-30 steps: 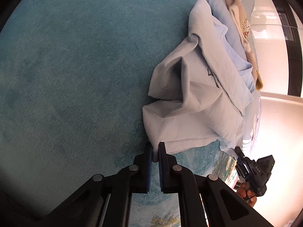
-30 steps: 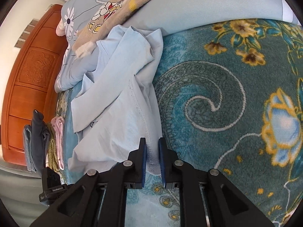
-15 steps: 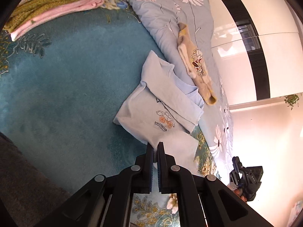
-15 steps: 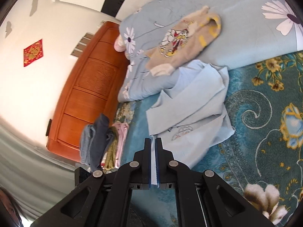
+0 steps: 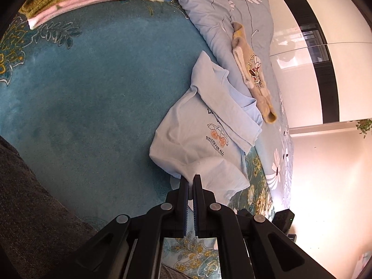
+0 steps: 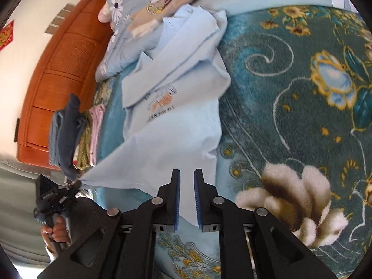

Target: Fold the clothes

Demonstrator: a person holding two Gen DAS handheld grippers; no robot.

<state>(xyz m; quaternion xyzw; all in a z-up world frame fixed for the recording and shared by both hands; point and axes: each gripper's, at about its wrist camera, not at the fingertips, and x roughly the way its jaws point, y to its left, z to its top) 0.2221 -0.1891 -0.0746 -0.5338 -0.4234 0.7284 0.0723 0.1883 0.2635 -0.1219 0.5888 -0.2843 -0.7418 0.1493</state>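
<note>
A light blue T-shirt point(image 5: 197, 137) with an orange car print lies crumpled on the teal blanket point(image 5: 81, 81), its top against the duvet. My left gripper point(image 5: 191, 180) is shut on a corner of its hem and holds that corner up. In the right wrist view the T-shirt point(image 6: 176, 125) stretches taut to the left gripper point(image 6: 69, 183), which a hand point(image 6: 55, 232) holds. My right gripper point(image 6: 187, 181) stands open, and the hem's other end lies loose between its fingers.
A pile of folded clothes point(image 6: 69, 127), pink, olive and dark blue, sits by the wooden headboard point(image 6: 58, 69). A beige cartoon-print garment point(image 5: 253, 74) lies on the light blue flowered duvet point(image 5: 220, 11). Dark grey cloth point(image 5: 23, 197) fills the left wrist view's lower left.
My right gripper was shut on the hem half a second ago and has opened; it has dropped closer to the blanket. The left gripper keeps its hold on the corner.
</note>
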